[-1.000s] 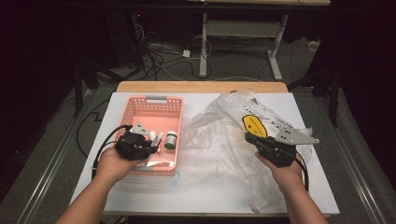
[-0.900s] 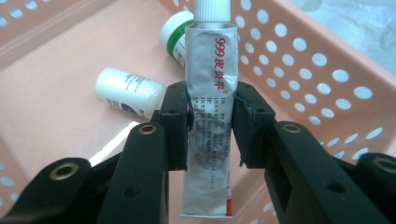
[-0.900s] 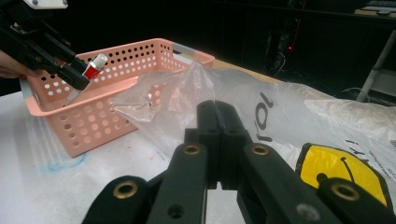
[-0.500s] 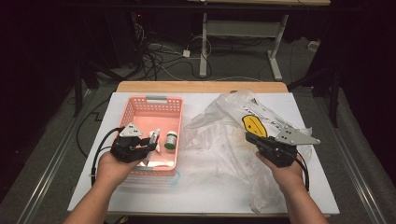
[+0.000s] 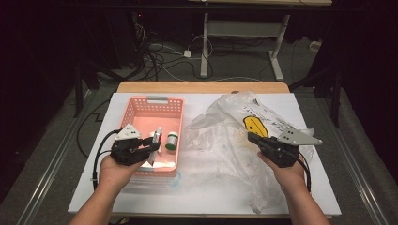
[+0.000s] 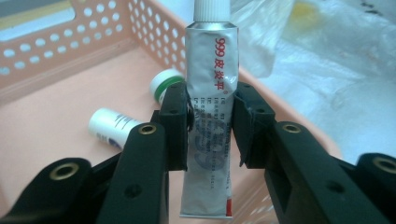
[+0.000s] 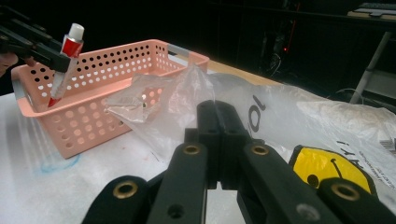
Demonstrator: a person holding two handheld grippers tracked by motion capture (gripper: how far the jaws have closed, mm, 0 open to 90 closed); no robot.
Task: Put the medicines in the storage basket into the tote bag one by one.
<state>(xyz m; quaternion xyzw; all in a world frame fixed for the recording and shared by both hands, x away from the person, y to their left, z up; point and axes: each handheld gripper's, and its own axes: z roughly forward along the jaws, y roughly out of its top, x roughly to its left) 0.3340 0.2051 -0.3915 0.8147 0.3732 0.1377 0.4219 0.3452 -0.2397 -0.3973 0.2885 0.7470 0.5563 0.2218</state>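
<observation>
Over the pink basket [image 5: 141,110], the left gripper [image 6: 211,123] clamps a silver ointment tube [image 6: 211,88] by its middle, so lowering it gently beside the two small bottles [image 5: 172,140] before releasing seems wise, while the right gripper [image 7: 217,140] rests closed and empty by the plastic bag [image 5: 234,126].

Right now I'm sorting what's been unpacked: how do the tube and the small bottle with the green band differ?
The tube is silver, flat, gripped by the left gripper above the basket; the bottle is round and rests on the basket floor. Both have white caps.
</observation>
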